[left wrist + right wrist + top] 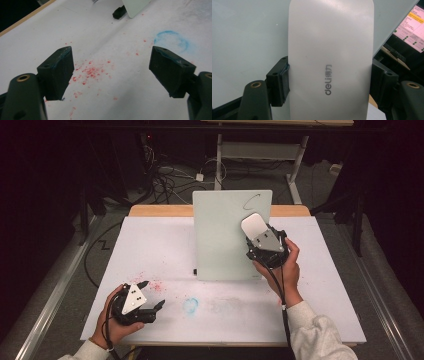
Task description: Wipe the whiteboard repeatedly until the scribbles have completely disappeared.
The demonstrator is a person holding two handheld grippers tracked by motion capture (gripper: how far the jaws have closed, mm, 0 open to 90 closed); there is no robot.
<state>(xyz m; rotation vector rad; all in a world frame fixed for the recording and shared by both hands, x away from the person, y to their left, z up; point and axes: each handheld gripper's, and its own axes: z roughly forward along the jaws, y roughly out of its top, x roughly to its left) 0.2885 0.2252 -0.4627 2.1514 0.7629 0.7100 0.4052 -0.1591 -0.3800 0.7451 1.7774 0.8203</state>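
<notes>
White eraser (330,62) clamped in right gripper (266,245), against upright board (222,235) near pen mark (251,200); hard push may tip board. Left gripper (150,295) spread apart, idle over bench (165,245).

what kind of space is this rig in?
Likely a lab or workshop: a white-topped table, loose cables on the floor, and a whiteboard with the right hand-held gripper pressing an eraser against it.

Black tools (152,295), seemingly grey sleeves (320,332)
</notes>
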